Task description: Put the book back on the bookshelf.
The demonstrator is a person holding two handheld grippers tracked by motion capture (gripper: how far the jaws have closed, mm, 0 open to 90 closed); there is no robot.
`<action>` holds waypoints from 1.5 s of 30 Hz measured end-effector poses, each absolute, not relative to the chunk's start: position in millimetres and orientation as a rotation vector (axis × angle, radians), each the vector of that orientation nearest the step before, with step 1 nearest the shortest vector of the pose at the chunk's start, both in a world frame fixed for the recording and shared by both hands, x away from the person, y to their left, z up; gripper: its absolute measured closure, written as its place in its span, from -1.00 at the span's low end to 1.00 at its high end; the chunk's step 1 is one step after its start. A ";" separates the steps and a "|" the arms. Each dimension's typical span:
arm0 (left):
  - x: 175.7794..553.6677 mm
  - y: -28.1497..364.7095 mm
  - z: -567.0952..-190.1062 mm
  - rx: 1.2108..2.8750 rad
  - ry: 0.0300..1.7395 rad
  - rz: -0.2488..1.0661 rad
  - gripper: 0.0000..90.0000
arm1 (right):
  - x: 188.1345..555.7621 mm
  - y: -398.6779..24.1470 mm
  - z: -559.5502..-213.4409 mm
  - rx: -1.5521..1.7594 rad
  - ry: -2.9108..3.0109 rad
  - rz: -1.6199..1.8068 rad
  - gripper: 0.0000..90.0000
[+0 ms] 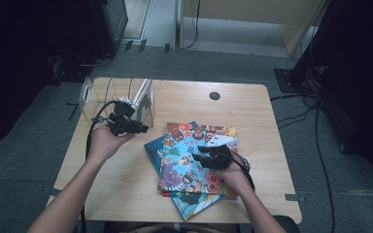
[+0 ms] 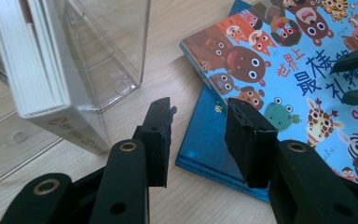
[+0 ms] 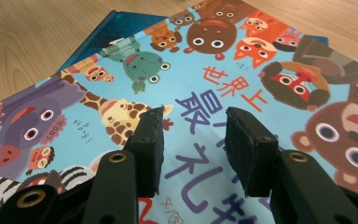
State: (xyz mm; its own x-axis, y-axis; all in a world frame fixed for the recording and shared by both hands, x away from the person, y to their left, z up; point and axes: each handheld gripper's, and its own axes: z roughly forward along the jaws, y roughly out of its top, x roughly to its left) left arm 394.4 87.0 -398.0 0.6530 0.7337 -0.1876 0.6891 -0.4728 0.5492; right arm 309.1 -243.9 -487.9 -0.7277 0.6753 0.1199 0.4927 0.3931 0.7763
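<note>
A colourful animal picture book [image 1: 179, 165] tops a small stack on the wooden table, over a dark blue book [image 1: 153, 148]. My right gripper [image 1: 199, 155] hovers just above that cover, open; in the right gripper view its jaws [image 3: 195, 119] frame the printed cover [image 3: 242, 60] with nothing between them. My left gripper [image 1: 143, 128] is open between the stack and a clear acrylic holder [image 1: 102, 94], where a white book [image 1: 143, 94] stands upright. In the left gripper view the empty jaws [image 2: 199, 112] point at bare wood beside the blue book's corner [image 2: 205, 140], with the white book [image 2: 32, 70] at left.
A black round grommet [image 1: 214, 95] sits in the table's far middle. Bare wood lies in front of the holder and to the right of the stack. Cables and a black stand [image 1: 301, 68] are on the floor beyond the right edge.
</note>
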 end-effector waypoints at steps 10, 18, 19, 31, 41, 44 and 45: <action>376.1 76.3 -413.5 2.280 1.052 0.086 0.43 | 305.1 -256.6 -487.8 1.071 2.413 1.238 0.37; 363.7 75.2 -430.5 2.221 1.036 0.037 0.60 | 301.8 -272.0 -490.4 1.099 2.392 1.217 0.44; 363.7 75.2 -430.5 2.221 1.036 0.037 0.61 | 301.8 -272.0 -490.4 1.099 2.392 1.217 0.44; 351.6 72.7 -450.7 2.199 0.997 0.006 0.84 | 296.2 -290.6 -493.9 1.145 2.352 1.188 0.58; 349.2 71.4 -462.1 2.178 0.996 -0.054 0.92 | 294.5 -304.0 -494.6 1.191 2.314 1.176 0.80; 349.1 68.8 -467.8 2.198 0.995 -0.053 0.91 | 294.8 -309.9 -495.0 1.206 2.293 1.168 0.84; 349.1 67.6 -469.2 2.196 0.992 -0.050 0.90 | 294.7 -311.5 -494.8 1.209 2.291 1.161 0.84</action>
